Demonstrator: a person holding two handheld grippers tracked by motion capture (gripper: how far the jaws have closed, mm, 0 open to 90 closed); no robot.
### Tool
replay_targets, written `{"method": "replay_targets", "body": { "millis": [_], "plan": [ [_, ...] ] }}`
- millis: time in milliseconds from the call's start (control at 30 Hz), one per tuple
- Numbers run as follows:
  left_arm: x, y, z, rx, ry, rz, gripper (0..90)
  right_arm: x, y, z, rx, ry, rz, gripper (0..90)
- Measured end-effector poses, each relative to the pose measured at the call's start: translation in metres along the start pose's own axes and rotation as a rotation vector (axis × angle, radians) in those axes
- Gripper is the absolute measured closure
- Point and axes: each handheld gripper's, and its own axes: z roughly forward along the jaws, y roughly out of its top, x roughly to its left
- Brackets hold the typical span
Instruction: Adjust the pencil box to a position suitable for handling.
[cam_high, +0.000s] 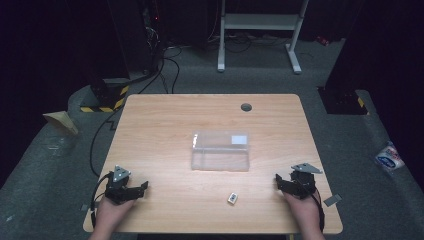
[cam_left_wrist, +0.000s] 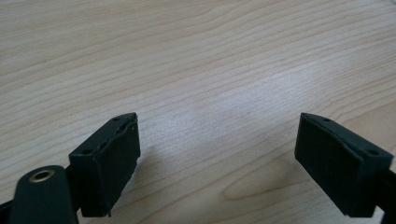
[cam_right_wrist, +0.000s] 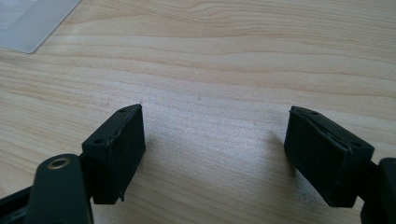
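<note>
A clear plastic box (cam_high: 220, 151) with a white label lies at the middle of the wooden table (cam_high: 165, 120). A small white object (cam_high: 233, 198) rests near the front edge, between the two hands. My left gripper (cam_high: 137, 189) sits at the front left of the table, jaws wide apart over bare wood (cam_left_wrist: 218, 135). My right gripper (cam_high: 281, 184) sits at the front right, also open with nothing between its jaws (cam_right_wrist: 215, 128). A corner of the clear box (cam_right_wrist: 32, 21) shows at the top left of the right gripper view.
A grey round grommet (cam_high: 246, 107) sits near the table's far edge. A small grey tag (cam_high: 332, 200) lies at the front right corner. Beyond the table are a white metal frame (cam_high: 260, 30), cables, and a blue-and-white packet (cam_high: 389, 156) on the floor.
</note>
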Motion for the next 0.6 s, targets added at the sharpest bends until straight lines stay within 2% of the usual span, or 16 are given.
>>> {"method": "replay_targets", "body": {
  "millis": [267,600],
  "plan": [
    [-0.013,0.007,-0.004,-0.026,-0.017,0.018,14.7,0.000,0.000,0.000,0.000,-0.002,0.003,20.3],
    [-0.038,0.018,-0.003,-0.058,-0.070,0.049,14.8,0.000,0.000,0.000,-0.001,-0.005,0.003,20.4]
  ]
}}
